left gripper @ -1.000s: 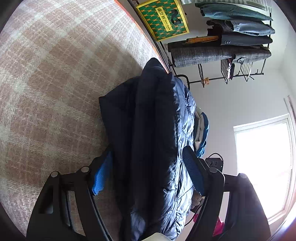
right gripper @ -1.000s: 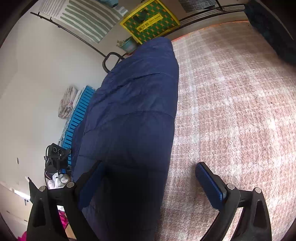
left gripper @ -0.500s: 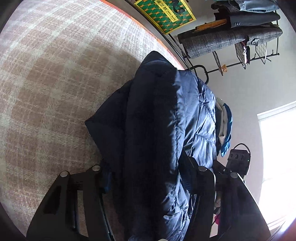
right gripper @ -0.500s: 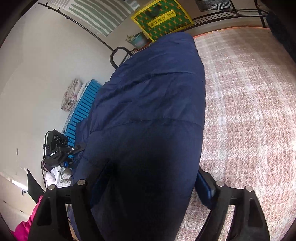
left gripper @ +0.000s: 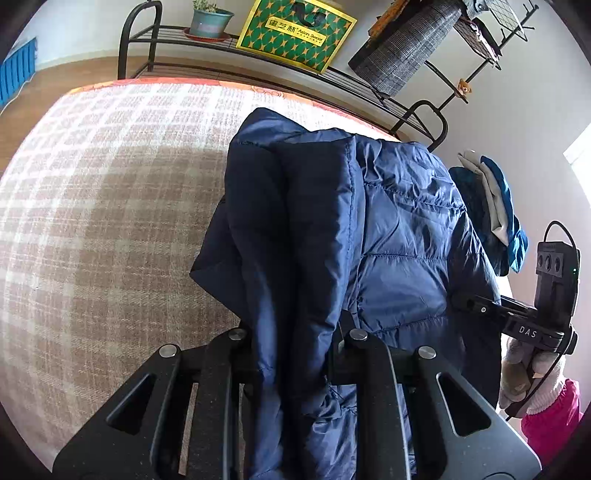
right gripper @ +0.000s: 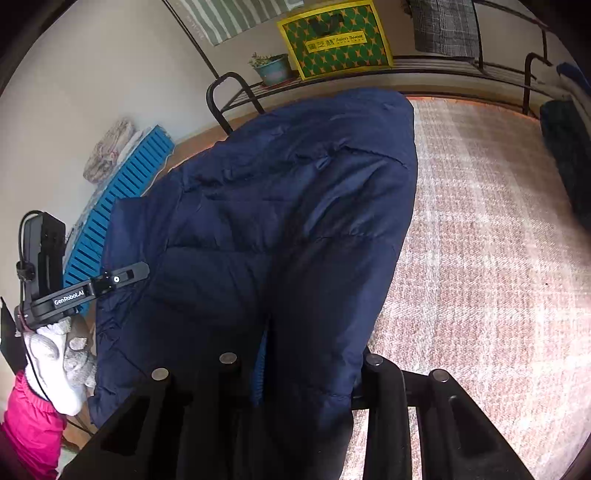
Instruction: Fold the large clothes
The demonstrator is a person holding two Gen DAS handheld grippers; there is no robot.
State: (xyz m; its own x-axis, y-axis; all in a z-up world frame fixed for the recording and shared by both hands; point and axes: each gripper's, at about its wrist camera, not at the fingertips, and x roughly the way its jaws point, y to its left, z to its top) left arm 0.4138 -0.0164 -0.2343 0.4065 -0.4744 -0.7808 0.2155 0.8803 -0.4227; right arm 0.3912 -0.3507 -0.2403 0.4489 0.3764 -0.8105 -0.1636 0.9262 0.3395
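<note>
A navy puffer jacket (left gripper: 388, 240) hangs bunched over a pink plaid blanket (left gripper: 92, 221). My left gripper (left gripper: 295, 332) has a thick fold of it pinched between its fingers, and the jaws are closing. In the right wrist view the jacket (right gripper: 295, 203) fills the middle. My right gripper (right gripper: 299, 363) has the fabric's edge between its fingers, pressed by a blue pad (right gripper: 260, 369), and its jaws are closing too. Each view shows the other hand in a white glove (left gripper: 524, 373) (right gripper: 51, 362), holding its tool against the jacket's far side.
A black metal rack (left gripper: 136, 48) runs along the blanket's far edge with a potted plant (left gripper: 207, 22) and a green-and-yellow bag (left gripper: 295, 33). A blue slatted crate (right gripper: 125, 192) lies on the floor at left. Blue and white clothes (left gripper: 495, 210) sit behind the jacket.
Both grippers have gone from wide open around the jacket to pinching it. Both have risen and rolled, and the jacket's near part has lifted off the blanket with them.
</note>
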